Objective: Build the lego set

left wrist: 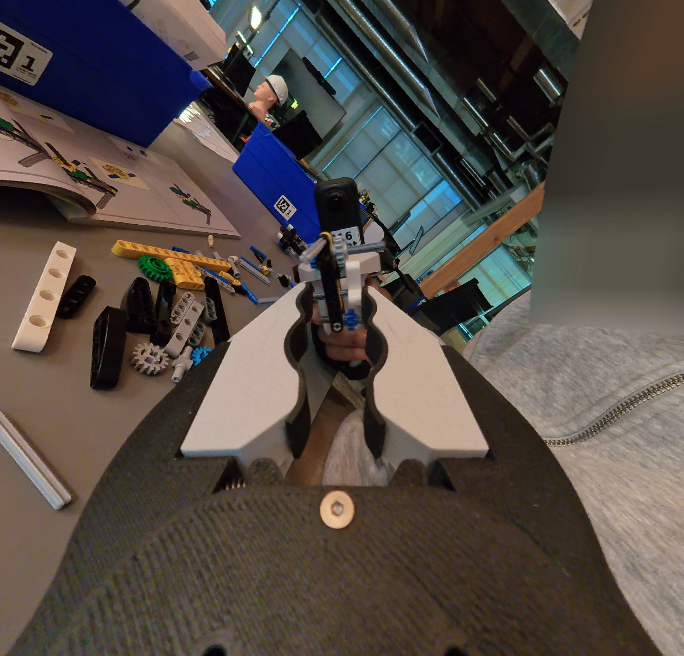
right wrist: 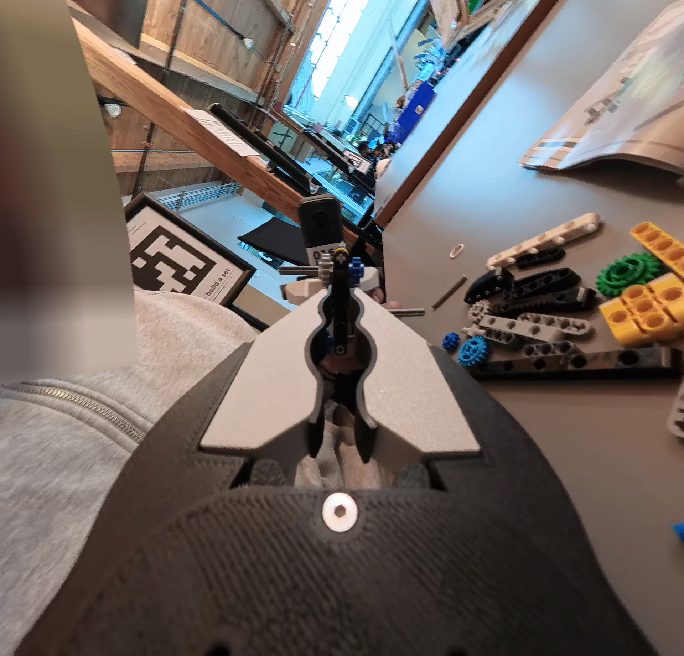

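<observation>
A small lego assembly (left wrist: 330,286) is held in the air between both grippers, which face each other. It has a black beam, grey axles, a grey gear, a small blue gear (left wrist: 349,320) and a white connector (left wrist: 353,279). My left gripper (left wrist: 338,291) is shut on its near side. My right gripper (right wrist: 340,298) is shut on the black beam (right wrist: 338,305) from the opposite side. Loose parts lie on the grey table (left wrist: 92,434): a long yellow beam (left wrist: 170,253), a green gear (left wrist: 155,266), a grey gear (left wrist: 150,359), black panels (left wrist: 107,346) and a white beam (left wrist: 44,298).
An open instruction booklet (left wrist: 122,190) lies behind the parts, with blue bins (left wrist: 92,64) behind it. In the right wrist view a yellow block (right wrist: 644,309), a long black beam (right wrist: 573,360) and a blue gear (right wrist: 473,349) lie to the right. A framed marker sign (right wrist: 174,257) stands left. A grey hoodie (left wrist: 573,416) is close. From the left gripper's tips to the grey gear (left wrist: 150,359) is close to 9 centimeters. My right wrist view (right wrist: 475,309) looks at it from another angle.
</observation>
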`<state>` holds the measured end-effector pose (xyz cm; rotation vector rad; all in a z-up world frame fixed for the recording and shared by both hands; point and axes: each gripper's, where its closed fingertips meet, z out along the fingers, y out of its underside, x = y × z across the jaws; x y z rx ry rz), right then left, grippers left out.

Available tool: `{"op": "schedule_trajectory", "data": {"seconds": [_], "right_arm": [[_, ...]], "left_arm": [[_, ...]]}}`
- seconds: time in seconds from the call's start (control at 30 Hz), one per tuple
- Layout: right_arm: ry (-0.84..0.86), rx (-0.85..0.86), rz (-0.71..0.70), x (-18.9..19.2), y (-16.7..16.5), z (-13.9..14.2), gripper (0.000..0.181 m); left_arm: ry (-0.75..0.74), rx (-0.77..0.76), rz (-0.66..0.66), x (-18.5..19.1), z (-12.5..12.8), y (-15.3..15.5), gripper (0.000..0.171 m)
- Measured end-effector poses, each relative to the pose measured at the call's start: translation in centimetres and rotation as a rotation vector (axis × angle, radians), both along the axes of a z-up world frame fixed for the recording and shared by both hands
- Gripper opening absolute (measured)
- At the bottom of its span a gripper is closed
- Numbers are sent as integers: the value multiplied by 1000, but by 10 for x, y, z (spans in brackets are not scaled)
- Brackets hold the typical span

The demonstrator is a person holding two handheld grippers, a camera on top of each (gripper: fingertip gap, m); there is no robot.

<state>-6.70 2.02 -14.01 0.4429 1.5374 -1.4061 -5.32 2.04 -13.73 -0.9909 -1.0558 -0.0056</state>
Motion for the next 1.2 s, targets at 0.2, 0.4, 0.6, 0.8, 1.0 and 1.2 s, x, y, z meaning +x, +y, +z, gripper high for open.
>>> {"op": "schedule_trajectory", "data": {"seconds": [0.2,0.4,0.6,0.8,1.0,1.2], "right_arm": [[84,-44,-7,3,2,9,5],[249,-73,-38,8,2,16,5],[389,-123,-43,18,5,25,5],[501,-165,-46,23,9,31,5],[532,-185,-46,25,11,33,5],[488,-177,-44,22,9,31,5]], "left_arm": [[11,1,-9,2,2,1,24],[49,13,-42,7,9,6,26],[110,10,-76,14,18,12,22],[170,-22,-87,20,24,16,18],[180,-31,-91,20,24,17,19],[168,-33,-81,18,22,16,18]]}}
